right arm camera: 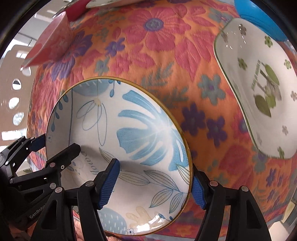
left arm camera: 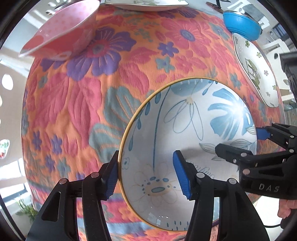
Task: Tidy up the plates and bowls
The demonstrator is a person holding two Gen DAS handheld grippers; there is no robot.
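Note:
A white bowl (left arm camera: 185, 120) with blue flowers and a gold rim hangs tilted above the floral tablecloth (left arm camera: 83, 102), gripped on two sides. My left gripper (left arm camera: 145, 161) is shut on its near-left rim, one blue pad outside and the other against the sloping inner wall. My right gripper (right arm camera: 155, 172) is shut on the opposite rim of the bowl (right arm camera: 130, 129) in the same way. Each view also shows the other gripper: the right gripper (left arm camera: 241, 140) and the left gripper (right arm camera: 57, 144).
A pink bowl (left arm camera: 59, 31) stands at the far left of the cloth. To the right lies a white plate with green leaves (left arm camera: 256, 68), with a blue bowl (left arm camera: 241, 22) behind it. Another white plate (left arm camera: 146, 4) sits at the far edge. A hand (left arm camera: 285, 209) shows at the lower right.

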